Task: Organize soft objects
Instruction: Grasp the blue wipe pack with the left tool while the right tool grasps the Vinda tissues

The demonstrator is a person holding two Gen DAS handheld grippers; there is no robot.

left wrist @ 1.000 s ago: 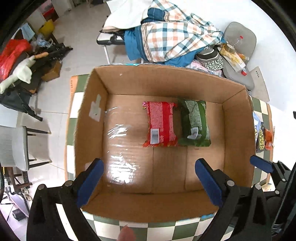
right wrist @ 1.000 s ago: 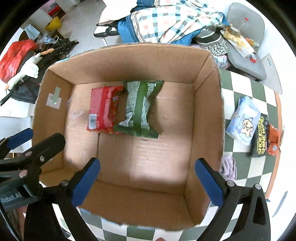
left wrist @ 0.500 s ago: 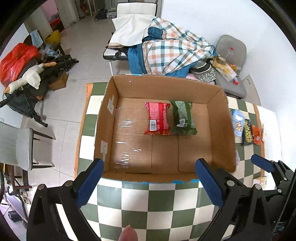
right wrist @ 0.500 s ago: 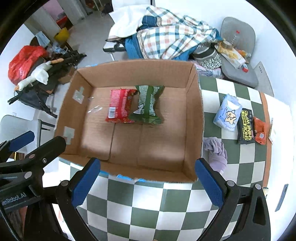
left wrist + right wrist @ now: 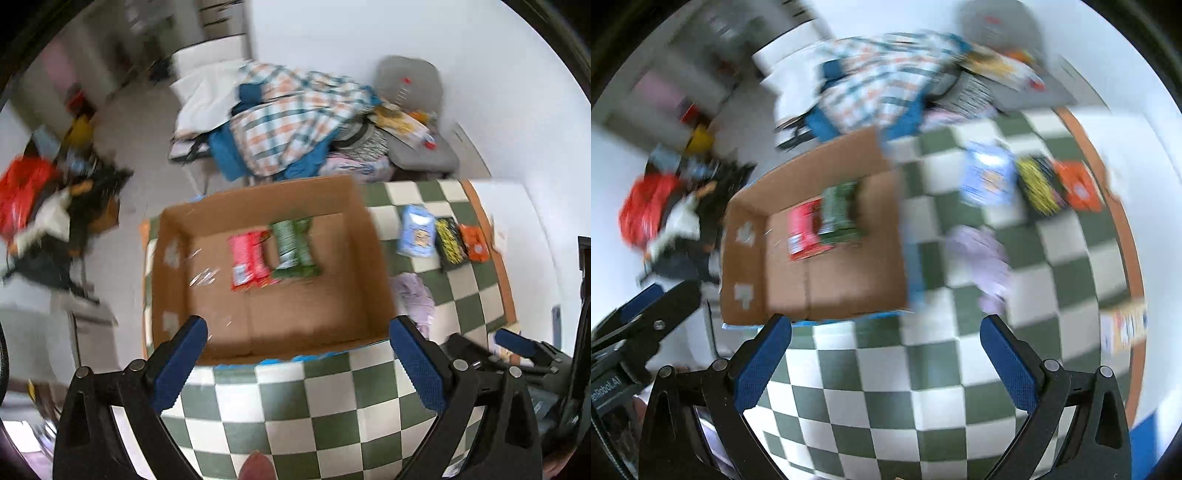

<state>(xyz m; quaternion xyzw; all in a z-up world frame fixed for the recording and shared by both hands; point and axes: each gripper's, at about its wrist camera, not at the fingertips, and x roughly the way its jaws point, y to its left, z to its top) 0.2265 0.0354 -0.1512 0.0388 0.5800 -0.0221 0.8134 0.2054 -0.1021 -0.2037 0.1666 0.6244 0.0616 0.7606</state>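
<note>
Two packets — a red packet and a green packet — lie touching on the floor of the cardboard box. My left claw and right claw both hang released, empty, over the near checkered surface. Right of the box: lilac cloth, blue pack, yellow-black pack, orange pack.

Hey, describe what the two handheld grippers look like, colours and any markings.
Both match: the left gripper and right gripper have black angular frames with silver rivets and textured blue finger pads. In the right wrist view, the left gripper's body bears white lettering, too blurred to read.
</note>
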